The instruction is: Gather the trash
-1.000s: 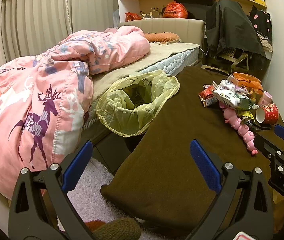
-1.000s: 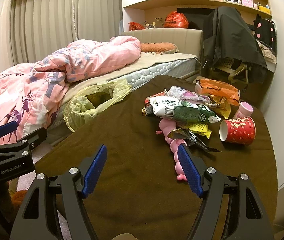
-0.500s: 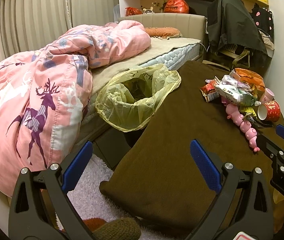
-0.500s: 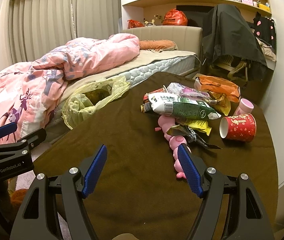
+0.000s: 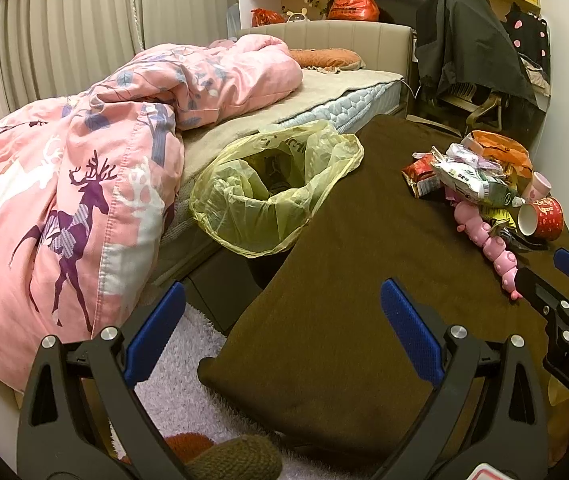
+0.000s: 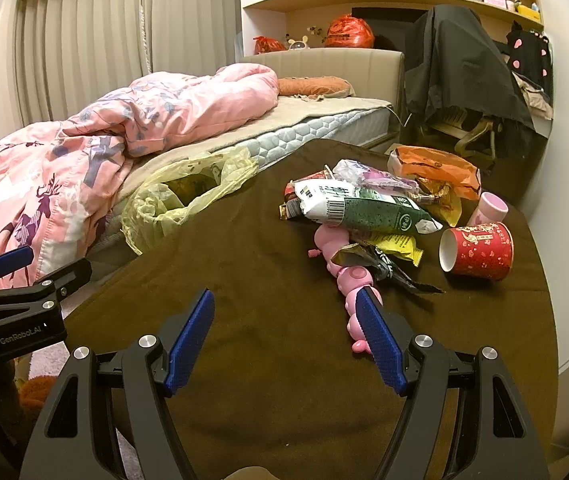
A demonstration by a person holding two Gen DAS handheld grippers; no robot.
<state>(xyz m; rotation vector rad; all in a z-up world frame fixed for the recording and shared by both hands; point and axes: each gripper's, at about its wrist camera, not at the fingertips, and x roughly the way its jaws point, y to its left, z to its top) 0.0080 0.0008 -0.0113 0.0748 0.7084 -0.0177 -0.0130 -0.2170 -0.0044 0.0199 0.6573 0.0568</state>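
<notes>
The right hand-held gripper (image 6: 284,338) is hovering released over the near part of the brown-cloth-covered desk (image 6: 268,264), its blue-padded fingers spread wide and grasping nothing; the tail of a pink segmented plastic caterpillar toy (image 6: 350,280) is lying just beside its right finger. The left hand-held gripper (image 5: 282,334) is also hanging released and empty, spanning the near left corner of the desk (image 5: 364,264) above a pale shaggy rug (image 5: 180,376). Beyond the right hand-held gripper, the trash is lying in a heap on the far right part of the desk: a green-and-white crumpled snack bag (image 6: 360,208) is resting across the caterpillar toy, a yellow wrapper (image 6: 398,246) and a dark torn foil wrapper (image 6: 384,268) are poking out beneath it, and an orange crinkled plastic bag (image 6: 432,170) is sitting behind. A red patterned paper cup (image 6: 478,250) is lying on its side just right of the heap, its open mouth facing left and showing a white, empty inside, and a small pink cup (image 6: 492,208) is standing behind it. At the desk's left edge, between desk and bed (image 5: 308,96), a translucent yellow plastic bin bag (image 5: 272,188) is gaping open; something dark is lying at its bottom, too dim to identify. A pink deer-print duvet (image 5: 84,184) is spilling over the bed.
</notes>
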